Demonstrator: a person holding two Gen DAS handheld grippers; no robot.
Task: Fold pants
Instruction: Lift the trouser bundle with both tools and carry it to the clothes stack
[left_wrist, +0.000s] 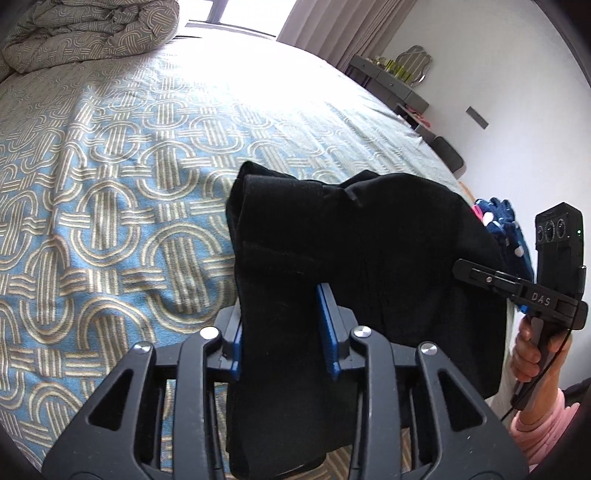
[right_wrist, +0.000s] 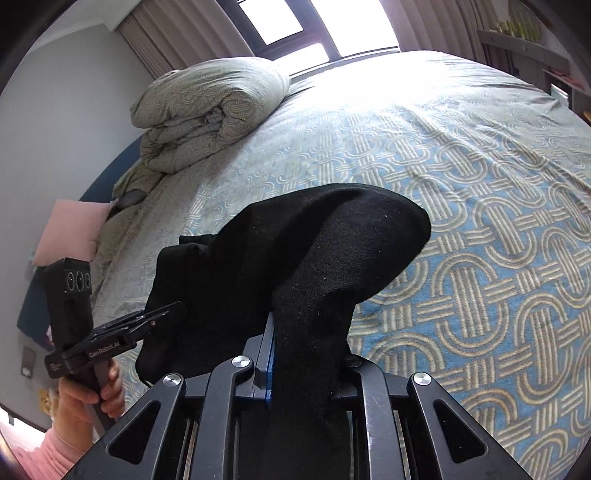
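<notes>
pants (left_wrist: 332, 236): black cloth, matt, soft, with a fine nap and specks of lint.
left gripper (left_wrist: 284, 332): matt black plastic body, blue plastic pads (left_wrist: 327, 325) on the jaws, shiny round metal fasteners at the pivots.
right gripper (right_wrist: 306, 354): same matt black plastic, blue pad, bright metal fasteners.
bedspread (left_wrist: 110, 192): woven cloth, matt, pale blue with a raised beige looped pattern, slightly rough.
duvet (right_wrist: 207, 110): soft, puffy, grey-green cloth, matt, crumpled.
pillow (right_wrist: 70, 229): pink cloth, smooth.
sleeve (left_wrist: 543, 432): pink, soft cloth.
curtain (left_wrist: 332, 29): beige cloth, pleated.
</notes>
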